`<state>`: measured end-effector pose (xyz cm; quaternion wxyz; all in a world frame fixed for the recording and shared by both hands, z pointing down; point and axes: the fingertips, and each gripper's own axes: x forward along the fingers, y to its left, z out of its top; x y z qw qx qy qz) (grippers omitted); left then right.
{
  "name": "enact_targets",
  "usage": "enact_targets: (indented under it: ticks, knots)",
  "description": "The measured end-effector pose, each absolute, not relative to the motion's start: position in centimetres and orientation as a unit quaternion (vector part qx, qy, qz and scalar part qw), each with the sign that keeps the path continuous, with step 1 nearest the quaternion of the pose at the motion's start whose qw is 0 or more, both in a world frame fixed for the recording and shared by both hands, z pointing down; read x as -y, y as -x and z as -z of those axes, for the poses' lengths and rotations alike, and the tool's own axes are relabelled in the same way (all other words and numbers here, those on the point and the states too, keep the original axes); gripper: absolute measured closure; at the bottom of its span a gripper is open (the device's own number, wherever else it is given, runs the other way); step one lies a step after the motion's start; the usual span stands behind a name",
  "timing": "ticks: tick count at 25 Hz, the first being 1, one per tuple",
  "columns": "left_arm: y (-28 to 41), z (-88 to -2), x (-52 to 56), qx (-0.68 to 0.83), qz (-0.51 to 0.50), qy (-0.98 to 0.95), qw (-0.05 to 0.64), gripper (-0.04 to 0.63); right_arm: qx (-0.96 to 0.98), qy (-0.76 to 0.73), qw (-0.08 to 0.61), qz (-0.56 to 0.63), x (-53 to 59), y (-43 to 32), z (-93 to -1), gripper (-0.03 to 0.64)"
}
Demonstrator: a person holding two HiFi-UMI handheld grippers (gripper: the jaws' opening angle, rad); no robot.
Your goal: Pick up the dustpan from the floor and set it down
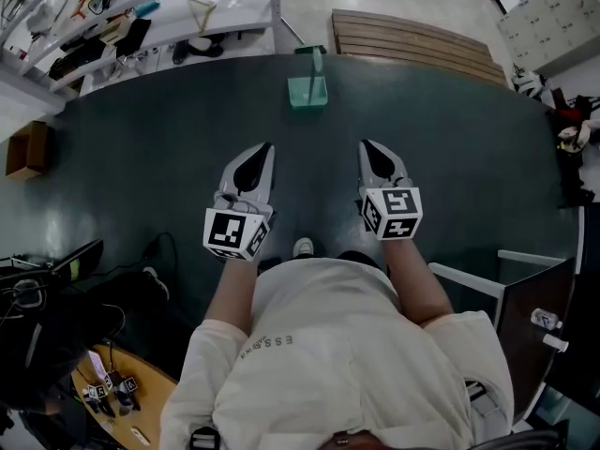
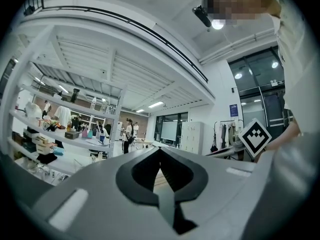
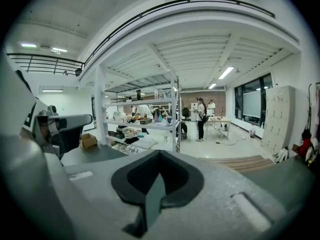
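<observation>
Looking steeply down past pale shirt and one shoe [image 1: 303, 247] onto dark floor mat [image 1: 131, 167]. Found left gripper [image 1: 265, 148] and right gripper [image 1: 367, 144] held out side by side above mat, both pointing away from body. Read both as fully closed, with tips pressed together and nothing between jaws in either gripper view. Located dustpan [image 1: 307, 90] further out — pale green, resting on mat close to its far edge, well apart from both grippers. Placed it ahead and between the two, a shade toward left gripper's line, though too even to call either hand nearer. Judged long axis as running straight away from body, with pan end nearer and handle toward far edge, seemingly tilted up. Beyond mat, noted slatted wooden board [image 1: 412, 40] and shelving [image 1: 169, 7] at upper left. Cannot settle stage from this — fits dustpan waiting on floor for pickup, fits equally dustpan already set down and let go. No contact with it either way.
</observation>
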<state>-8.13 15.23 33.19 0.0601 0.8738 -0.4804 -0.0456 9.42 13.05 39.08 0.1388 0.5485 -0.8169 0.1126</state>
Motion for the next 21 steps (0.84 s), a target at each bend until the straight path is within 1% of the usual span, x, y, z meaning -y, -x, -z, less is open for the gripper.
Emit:
enact_targets:
  ticks: [7,15,21]
  knots:
    - [7.0,-32.3,-16.2,0.479,0.050,-0.874,0.058,0.578,0.820,-0.550,0.119,-0.102,-13.9,-10.4,-37.4,0.627]
    - [6.7,-31.9,-17.4,0.485,0.045,-0.872,0.046,0.578,0.822,-0.550,0.112,-0.097,-15.0,-10.8,-36.7,0.627]
    - [6.6,-31.5,-18.3,0.485,0.045,-0.872,0.043,0.578,0.822,-0.549,0.099,-0.118,-15.9,-11.2,-36.7,0.627]
